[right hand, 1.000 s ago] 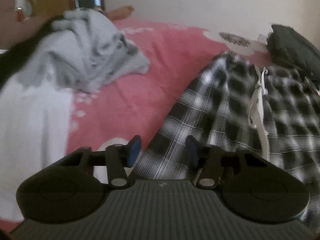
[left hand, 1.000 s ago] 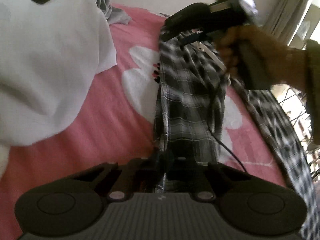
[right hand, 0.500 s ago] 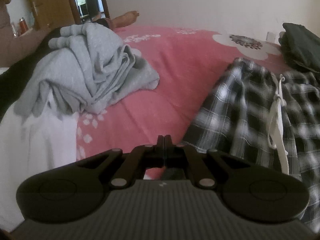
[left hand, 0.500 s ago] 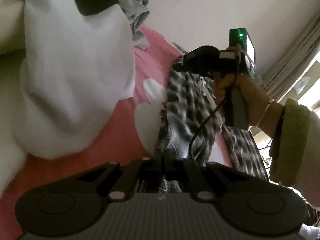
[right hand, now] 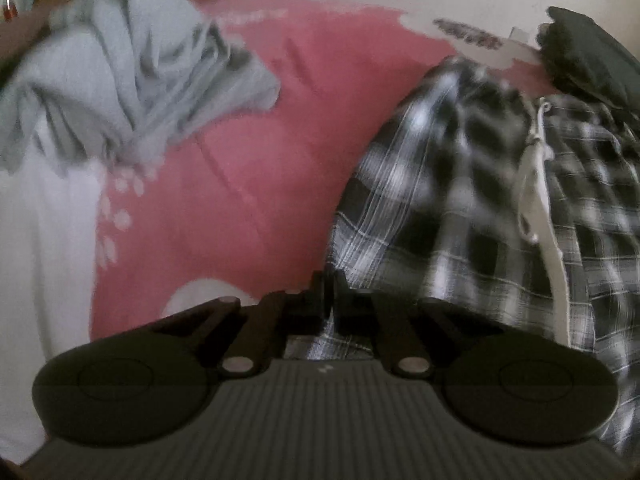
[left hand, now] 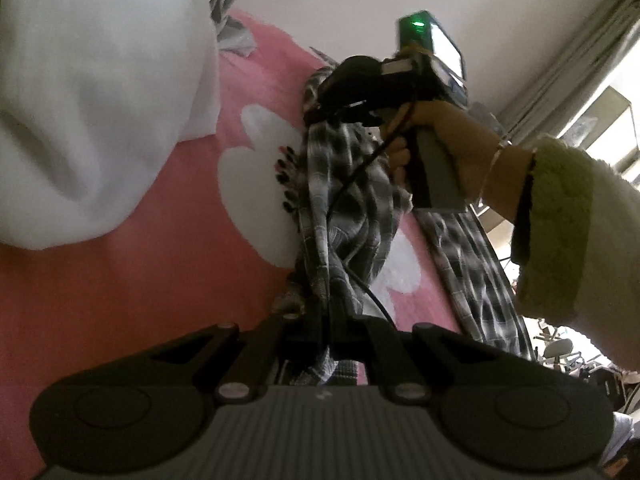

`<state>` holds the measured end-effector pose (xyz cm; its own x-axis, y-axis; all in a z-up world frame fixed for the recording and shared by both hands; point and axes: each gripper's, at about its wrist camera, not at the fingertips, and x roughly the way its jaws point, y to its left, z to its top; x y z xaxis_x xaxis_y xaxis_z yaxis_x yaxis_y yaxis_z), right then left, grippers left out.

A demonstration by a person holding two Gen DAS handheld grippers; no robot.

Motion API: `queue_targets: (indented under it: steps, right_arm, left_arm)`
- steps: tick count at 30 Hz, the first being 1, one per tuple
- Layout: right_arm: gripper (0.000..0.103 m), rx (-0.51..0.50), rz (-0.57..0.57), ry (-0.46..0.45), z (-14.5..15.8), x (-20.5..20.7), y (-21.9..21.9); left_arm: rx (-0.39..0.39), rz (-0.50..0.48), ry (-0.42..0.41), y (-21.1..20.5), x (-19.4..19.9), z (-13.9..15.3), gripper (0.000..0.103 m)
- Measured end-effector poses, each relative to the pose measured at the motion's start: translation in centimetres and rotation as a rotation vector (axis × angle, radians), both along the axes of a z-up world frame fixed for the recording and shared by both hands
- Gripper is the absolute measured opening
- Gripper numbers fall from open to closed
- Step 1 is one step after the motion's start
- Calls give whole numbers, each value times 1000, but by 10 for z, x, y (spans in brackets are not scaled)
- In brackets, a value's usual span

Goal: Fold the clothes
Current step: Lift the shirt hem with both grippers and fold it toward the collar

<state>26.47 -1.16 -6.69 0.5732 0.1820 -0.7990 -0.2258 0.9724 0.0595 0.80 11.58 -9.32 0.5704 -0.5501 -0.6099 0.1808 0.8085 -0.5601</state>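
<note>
Black-and-white plaid shorts (left hand: 348, 208) with a white drawstring (right hand: 538, 184) hang bunched and stretched between both grippers above a pink bed (left hand: 120, 280). My left gripper (left hand: 326, 320) is shut on one edge of the plaid cloth at the bottom of the left wrist view. My right gripper (right hand: 330, 294) is shut on another edge of the shorts (right hand: 480, 208). In the left wrist view the right gripper (left hand: 316, 114) shows farther off, held by a hand (left hand: 448, 136) in a fuzzy pale sleeve, with the cloth drooping below it.
A white garment (left hand: 88, 92) lies on the left of the bed. A crumpled grey garment (right hand: 132, 72) sits on top of white cloth (right hand: 52, 240). A dark folded item (right hand: 588, 52) rests at the far right. Curtains (left hand: 568, 60) and a window stand beyond the bed's right edge.
The right gripper went from open to shut on the shorts' edge. Both grippers have lifted the shorts off the bed, and the cloth now hangs bunched between them.
</note>
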Motion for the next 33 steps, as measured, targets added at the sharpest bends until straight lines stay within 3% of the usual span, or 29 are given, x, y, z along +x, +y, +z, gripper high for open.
queue_targets:
  steps: [3, 5, 7, 8, 11, 13, 14, 23, 29, 30, 33]
  right_arm:
    - [2, 89, -32, -55, 20, -11, -21]
    - [2, 160, -58, -69, 30, -16, -35]
    - [2, 224, -81, -73, 36, -14, -45]
    - [2, 251, -88, -73, 38, -13, -48]
    - [2, 325, -110, -73, 42, -6, -54]
    - [2, 345, -113, -73, 43, -3, -49]
    - [2, 355, -115, -72, 43, -1, -46]
    - [2, 335, -85, -51, 30, 25, -9]
    - [16, 376, -124, 22, -7, 39, 4]
    - [23, 398, -133, 33, -10, 40, 2]
    - [26, 436, -141, 21, -7, 35, -8]
  left_arm:
    - [5, 0, -11, 2, 1, 0, 7]
    - [6, 6, -16, 2, 2, 0, 22]
    - [11, 11, -28, 3, 2, 0, 46]
    - [18, 9, -36, 2, 3, 0, 47]
    - [39, 9, -41, 0, 5, -1, 41]
    - [39, 18, -27, 1, 6, -2, 15]
    - [36, 28, -14, 3, 7, -3, 8]
    - [-77, 219, 93, 51, 23, -15, 5]
    - [-64, 302, 117, 65, 28, -29, 5]
    - [-63, 310, 116, 66, 28, -29, 5]
    - [-58, 332, 112, 69, 27, -30, 5]
